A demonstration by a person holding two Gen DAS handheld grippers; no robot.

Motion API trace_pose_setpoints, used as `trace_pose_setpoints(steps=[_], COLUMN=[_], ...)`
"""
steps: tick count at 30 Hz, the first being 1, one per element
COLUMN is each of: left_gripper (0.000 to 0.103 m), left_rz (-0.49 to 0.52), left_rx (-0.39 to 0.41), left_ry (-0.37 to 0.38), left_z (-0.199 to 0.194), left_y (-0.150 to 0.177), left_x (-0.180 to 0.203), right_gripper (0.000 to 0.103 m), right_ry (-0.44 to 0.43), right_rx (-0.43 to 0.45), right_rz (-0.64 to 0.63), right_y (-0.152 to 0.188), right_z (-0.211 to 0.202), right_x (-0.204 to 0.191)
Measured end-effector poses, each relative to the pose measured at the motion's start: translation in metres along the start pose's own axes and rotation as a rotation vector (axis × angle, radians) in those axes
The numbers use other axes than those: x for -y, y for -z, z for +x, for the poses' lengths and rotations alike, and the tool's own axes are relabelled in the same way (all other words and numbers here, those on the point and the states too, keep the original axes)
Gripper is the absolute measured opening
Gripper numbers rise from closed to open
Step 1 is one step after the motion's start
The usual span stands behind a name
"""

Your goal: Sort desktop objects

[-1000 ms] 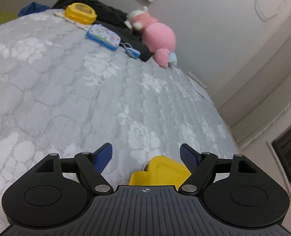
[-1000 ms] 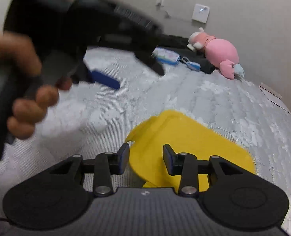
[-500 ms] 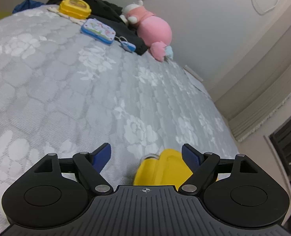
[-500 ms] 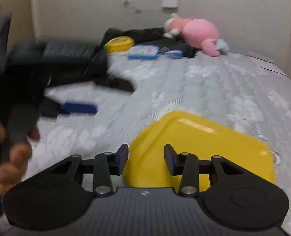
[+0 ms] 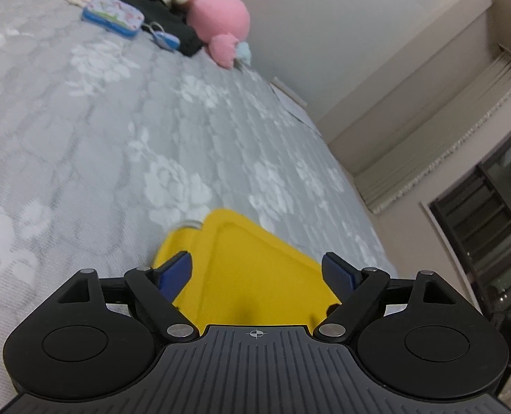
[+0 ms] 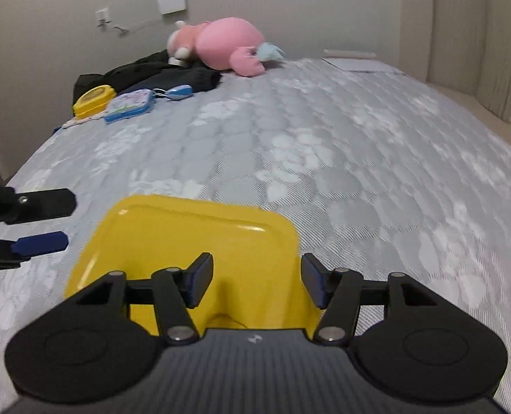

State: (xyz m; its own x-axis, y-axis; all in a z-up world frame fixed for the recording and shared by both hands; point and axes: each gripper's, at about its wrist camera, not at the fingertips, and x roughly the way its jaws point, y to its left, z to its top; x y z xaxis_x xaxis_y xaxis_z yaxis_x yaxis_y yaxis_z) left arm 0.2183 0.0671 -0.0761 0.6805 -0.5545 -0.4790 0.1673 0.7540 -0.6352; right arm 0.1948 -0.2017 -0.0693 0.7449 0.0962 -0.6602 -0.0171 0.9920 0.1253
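Observation:
A yellow plastic tray [image 6: 193, 231] lies flat on the grey flowered mattress [image 6: 324, 145]. My right gripper [image 6: 255, 279] hovers over the tray's near end with its jaws opening; the pads stand apart from the tray and touch nothing. In the left wrist view the same tray [image 5: 248, 269] shows below and between the blue pads of my left gripper [image 5: 255, 272], whose jaws are wide and still opening, gripping nothing. The left gripper's fingers [image 6: 38, 243] reach in at the left edge of the right wrist view, beside the tray.
At the far end of the bed lie a yellow box [image 6: 93, 101], a blue patterned case [image 6: 129, 105], a small blue keyring item [image 6: 177, 91], a black garment [image 6: 152, 72] and a pink plush toy [image 6: 221, 45]. Papers [image 6: 355, 62] lie by the far right edge.
The right view has rolled level and its jaws have widened over the tray, which now lies flat. The left gripper has drawn off to the left, sinking so that more of the tray shows.

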Motion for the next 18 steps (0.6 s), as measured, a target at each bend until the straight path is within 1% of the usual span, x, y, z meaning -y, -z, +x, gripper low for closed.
trace_pose_setpoints(steps=[4,6,7,8,11,14,18], left_gripper=[0.088,0.089,0.089,0.089,0.089,0.089,0.089], left_rz=[0.002,0.005,0.006,0.007,0.024,0.045,0.046], left_rx=[-0.023,-0.021,-0.022,-0.022,-0.025,-0.029,-0.036], left_ry=[-0.011,-0.018,-0.018,-0.02,-0.035,-0.052,-0.054], left_z=[0.008,0.009,0.009,0.009,0.009,0.009,0.008], left_y=[0.006,0.006,0.006,0.006,0.007,0.008,0.007], left_x=[-0.001,-0.001,-0.001,0.0,0.002,0.005,0.005], right_gripper=[0.059,0.064,0.07,0.07,0.07,0.07,0.07], right_ry=[0.0,-0.014,-0.028,-0.05,-0.152,-0.163,-0.201], right_rx=[-0.027,-0.047,-0.055,-0.066,-0.108,-0.099,-0.107], right_rz=[0.046,0.085,0.111,0.153,0.281,0.304,0.345], right_y=[0.01,0.011,0.011,0.012,0.016,0.015,0.014], right_z=[0.007,0.013,0.016,0.019,0.03,0.035,0.044], right_x=[0.018,0.028,0.031,0.037,0.051,0.05,0.053])
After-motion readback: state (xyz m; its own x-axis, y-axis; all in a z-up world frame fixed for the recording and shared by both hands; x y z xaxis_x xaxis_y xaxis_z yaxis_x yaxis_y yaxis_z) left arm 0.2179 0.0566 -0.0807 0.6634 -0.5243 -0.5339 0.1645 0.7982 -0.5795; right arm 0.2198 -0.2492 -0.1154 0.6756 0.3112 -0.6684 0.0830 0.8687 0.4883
